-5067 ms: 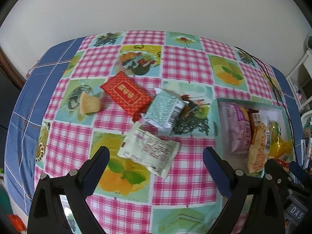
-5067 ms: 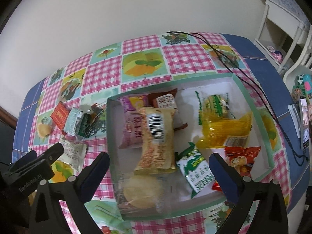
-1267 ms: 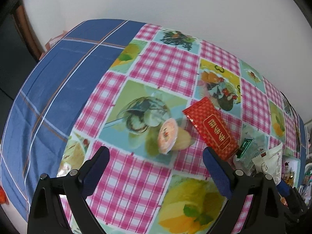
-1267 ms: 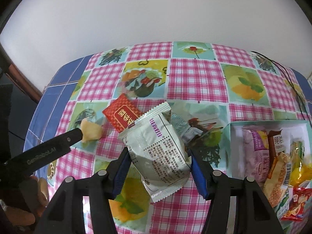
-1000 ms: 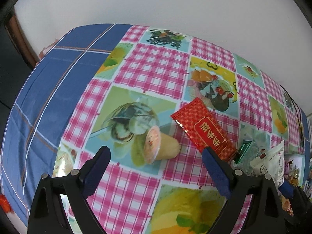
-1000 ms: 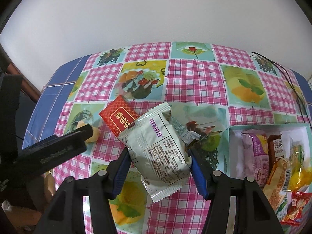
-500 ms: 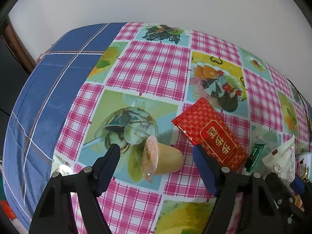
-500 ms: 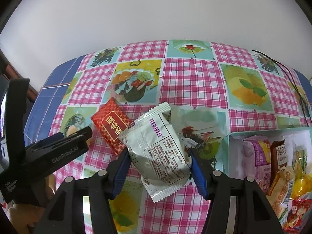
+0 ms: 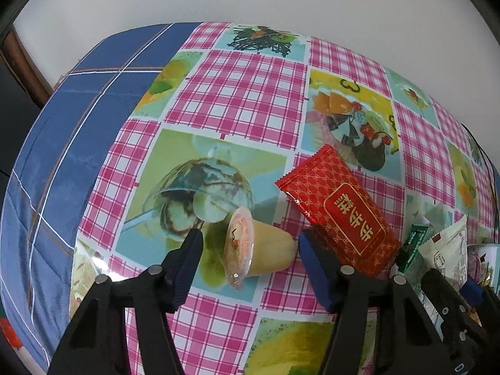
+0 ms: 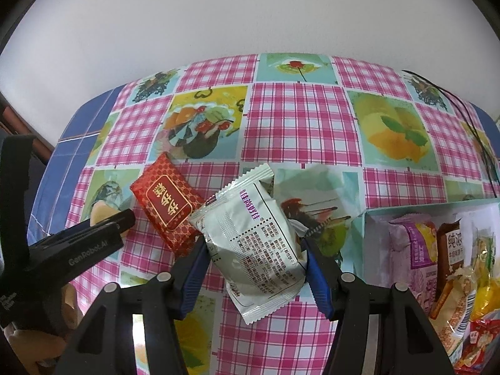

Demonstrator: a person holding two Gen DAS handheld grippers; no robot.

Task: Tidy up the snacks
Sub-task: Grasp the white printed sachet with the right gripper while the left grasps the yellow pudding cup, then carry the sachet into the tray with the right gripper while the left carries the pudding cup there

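Note:
A yellow jelly cup (image 9: 265, 251) lies on its side on the checked tablecloth (image 9: 243, 93), lid to the left. My left gripper (image 9: 250, 257) straddles it with the jaws closing; a gap still shows between the left pad and the lid. A red packet (image 9: 340, 215) lies just to the right, with a green packet (image 9: 412, 248) beyond it. My right gripper (image 10: 254, 256) is shut on a silver-white packet (image 10: 259, 237), held above the cloth. In the right wrist view the red packet (image 10: 165, 203) lies left of it, and the jelly cup (image 10: 101, 212) peeks out behind a left finger (image 10: 115, 220).
A green-rimmed box (image 10: 359, 228) at the right holds several snack packets. A black cable (image 10: 468, 115) runs along the table's far right. The blue cloth border (image 9: 78, 140) marks the left edge. A hand (image 10: 18, 337) shows at the lower left.
My left gripper has dropped closer to the jelly cup and its jaws have narrowed around it. The right gripper has sunk slightly, still gripping the silver-white packet.

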